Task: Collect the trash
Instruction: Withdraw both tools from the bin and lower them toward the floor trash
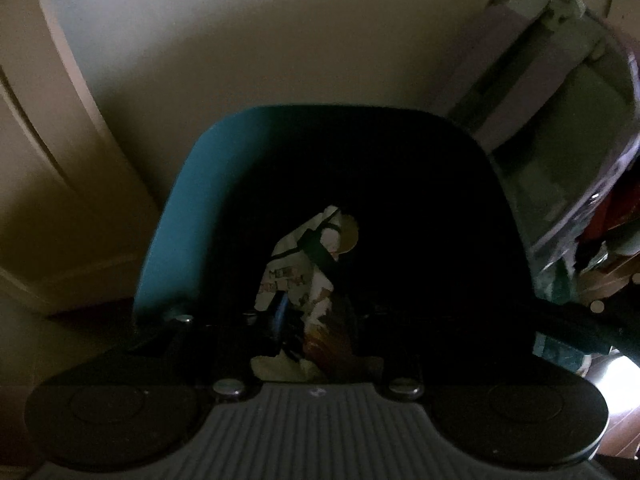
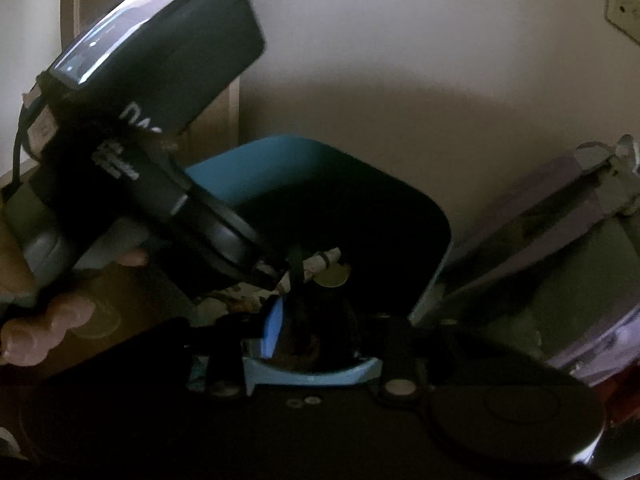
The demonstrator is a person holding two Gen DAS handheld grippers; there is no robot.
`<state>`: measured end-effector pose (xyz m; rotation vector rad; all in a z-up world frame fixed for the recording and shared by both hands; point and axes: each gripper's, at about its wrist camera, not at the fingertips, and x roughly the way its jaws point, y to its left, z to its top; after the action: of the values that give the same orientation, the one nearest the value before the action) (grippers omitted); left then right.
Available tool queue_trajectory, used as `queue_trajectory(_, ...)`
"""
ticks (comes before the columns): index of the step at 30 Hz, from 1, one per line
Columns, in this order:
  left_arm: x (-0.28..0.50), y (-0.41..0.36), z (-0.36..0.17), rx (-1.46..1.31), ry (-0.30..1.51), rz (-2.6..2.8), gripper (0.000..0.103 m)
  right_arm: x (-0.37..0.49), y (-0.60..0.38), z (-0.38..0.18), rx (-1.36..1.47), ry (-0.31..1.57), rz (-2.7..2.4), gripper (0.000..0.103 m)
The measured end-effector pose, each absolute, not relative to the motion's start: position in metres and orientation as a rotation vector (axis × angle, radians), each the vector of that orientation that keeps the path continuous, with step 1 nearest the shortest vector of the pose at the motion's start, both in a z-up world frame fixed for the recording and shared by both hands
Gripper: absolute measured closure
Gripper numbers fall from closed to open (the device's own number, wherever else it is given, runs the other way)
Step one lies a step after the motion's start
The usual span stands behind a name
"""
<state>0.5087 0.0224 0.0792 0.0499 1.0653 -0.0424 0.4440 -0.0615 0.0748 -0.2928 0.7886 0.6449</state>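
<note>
A teal bin with a dark inside stands against the wall, and both grippers point down into it. A crumpled white printed wrapper lies between the spread jaws of my left gripper; I see no pad pressing on it. In the right wrist view a hand holds the left gripper over the bin, with the wrapper at its tips. A dark brownish thing sits between the jaws of my right gripper, beside its blue pad. It is too dark to see whether the pads grip it.
A clear storage box with a purple lid leans close to the bin's right side, with mixed clutter beside it. A pale wall runs behind the bin. A door frame is at the left.
</note>
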Motion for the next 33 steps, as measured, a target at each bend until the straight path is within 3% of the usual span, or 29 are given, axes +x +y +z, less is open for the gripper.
queue_trajectory(2,0.494,0.022,0.091,0.025,1.045,-0.052,0.073,0.435,-0.070,0.084,-0.275,0.773,0.646,0.067)
queue_trajectory(4,0.478,0.022,0.104,0.013,1.020,-0.060,0.063,0.424,-0.079,0.094,-0.254,0.762,0.648,0.067)
queue_trajectory(6,0.459,0.021,0.117,0.021,0.975,-0.054,0.029,0.411,-0.088,0.101,-0.233,0.754,0.649,0.066)
queue_trajectory(7,0.449,0.023,0.122,0.026,0.949,-0.050,0.027,0.403,-0.093,0.106,-0.227,0.749,0.650,0.066)
queue_trajectory(16,0.365,0.019,0.159,0.055,0.869,-0.073,0.027,0.342,-0.122,0.133,-0.191,0.709,0.651,0.061)
queue_trajectory(23,0.300,0.016,0.170,0.063,0.835,-0.081,0.023,0.291,-0.147,0.140,-0.147,0.691,0.662,0.045)
queue_trajectory(31,0.237,0.017,0.139,0.057,0.840,-0.105,0.017,0.246,-0.176,0.110,-0.070,0.728,0.674,0.026)
queue_trajectory(33,0.227,0.019,0.122,0.040,0.863,-0.115,0.010,0.237,-0.182,0.097,-0.049,0.750,0.679,0.021)
